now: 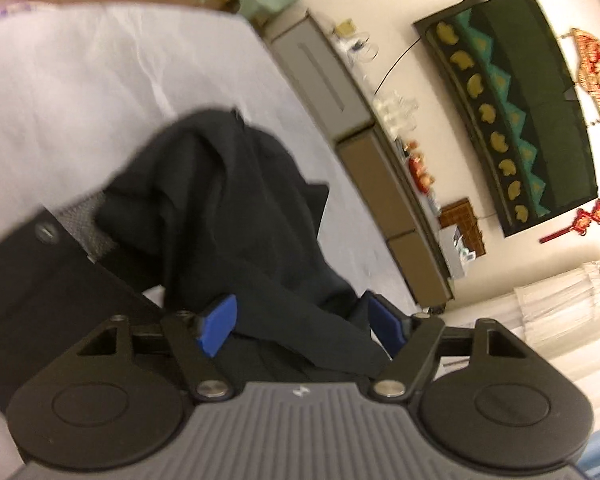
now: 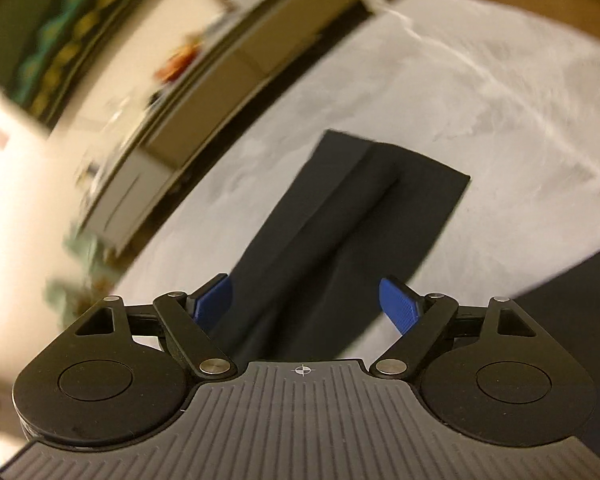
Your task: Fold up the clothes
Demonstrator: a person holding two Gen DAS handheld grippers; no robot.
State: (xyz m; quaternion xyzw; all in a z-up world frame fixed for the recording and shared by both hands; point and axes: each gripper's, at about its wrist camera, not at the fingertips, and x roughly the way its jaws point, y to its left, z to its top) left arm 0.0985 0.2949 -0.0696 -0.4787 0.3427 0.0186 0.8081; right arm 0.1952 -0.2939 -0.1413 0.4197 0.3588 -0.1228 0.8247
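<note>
Left gripper (image 1: 300, 326) wide, dark garment (image 1: 236, 208) bunched between its fingers at frame centre, possibly draped. Right gripper (image 2: 308, 304) wide over flat dark cloth (image 2: 364, 208) on white sheet (image 2: 500, 100).

White wrinkled sheet (image 1: 100, 80) covers the work surface. Behind it, a low cabinet (image 1: 380, 184) along the wall — glassware (image 1: 396, 112) and red items (image 1: 420, 172) on top, blurred. Dark wall hanging (image 1: 540, 112) w/ yellow and teal shapes above; red ornaments (image 1: 596, 68) beside it.
</note>
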